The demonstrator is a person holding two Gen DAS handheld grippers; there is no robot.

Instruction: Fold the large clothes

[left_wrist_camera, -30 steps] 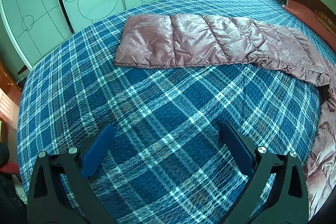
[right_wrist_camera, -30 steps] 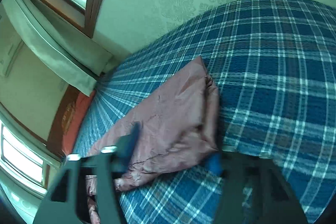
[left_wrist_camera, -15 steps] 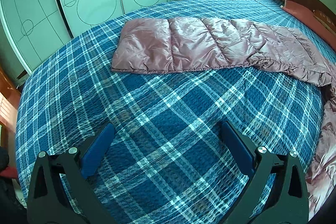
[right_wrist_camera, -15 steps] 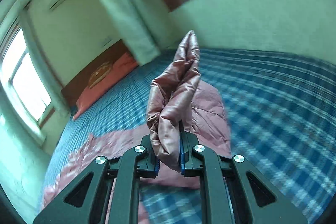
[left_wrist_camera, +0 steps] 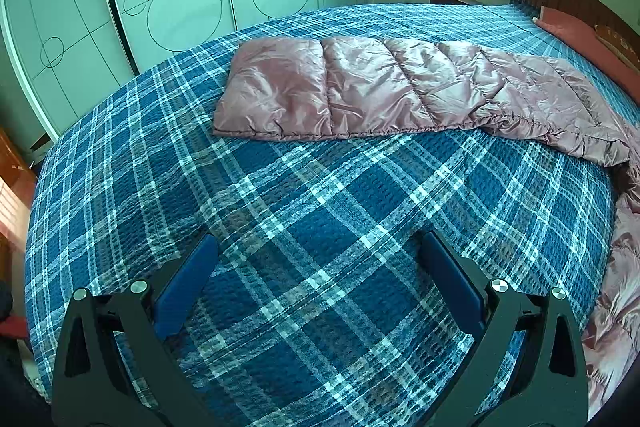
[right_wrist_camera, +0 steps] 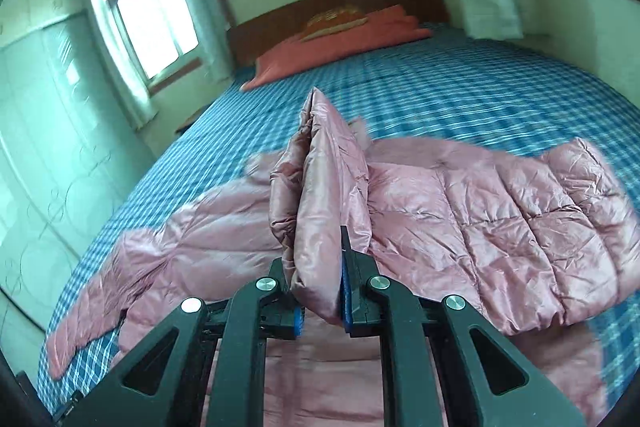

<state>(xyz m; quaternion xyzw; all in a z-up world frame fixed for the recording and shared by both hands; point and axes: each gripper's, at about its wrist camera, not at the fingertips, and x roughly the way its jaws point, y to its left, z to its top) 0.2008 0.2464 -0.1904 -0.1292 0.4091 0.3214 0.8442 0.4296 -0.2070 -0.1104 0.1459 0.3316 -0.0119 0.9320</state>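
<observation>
Pink quilted jacket (right_wrist_camera: 460, 219) lies spread on the plaid bed (left_wrist_camera: 320, 227); your right gripper (right_wrist_camera: 320, 291) has just clamped a raised fold, while the left gripper (left_wrist_camera: 316, 267) hovers, jaws wide. Next, carry that fold across the body and lay it flat.

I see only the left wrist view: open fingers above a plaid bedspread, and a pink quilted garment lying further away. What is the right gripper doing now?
Observer: The right gripper has just been closing and is shut on a fold of the pink jacket.
Operator: How does this fold sit?
Observer: It stands upright between the fingers, rising past their tips.
Operator: And the rest of the garment?
Observer: It lies spread on the plaid bedspread, beyond and to both sides of the gripper.
</observation>
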